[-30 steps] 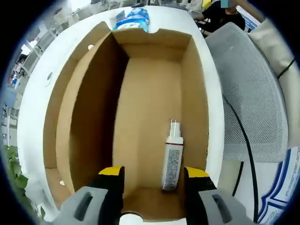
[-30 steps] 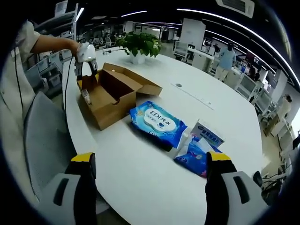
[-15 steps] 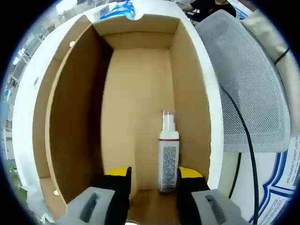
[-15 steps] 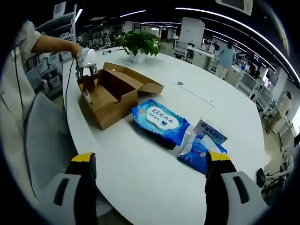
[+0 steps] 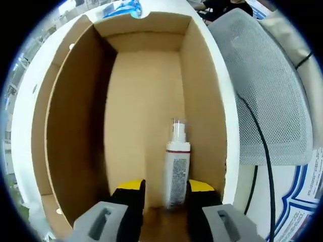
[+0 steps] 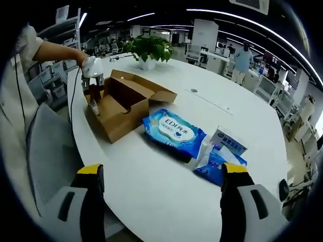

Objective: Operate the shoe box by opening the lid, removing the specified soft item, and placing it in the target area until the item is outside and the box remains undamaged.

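Left gripper view: close, looks straight down into open box (image 5: 151,101). Right gripper view: farther off, faces across table (image 6: 166,176); shares that box (image 6: 123,108).

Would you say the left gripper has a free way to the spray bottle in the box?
Probably yes: the box stands open, and the left gripper has its jaws on either side of the spray bottle.

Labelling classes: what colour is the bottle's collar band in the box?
Red, under a clear cap on the bottle; left gripper view shows it best.
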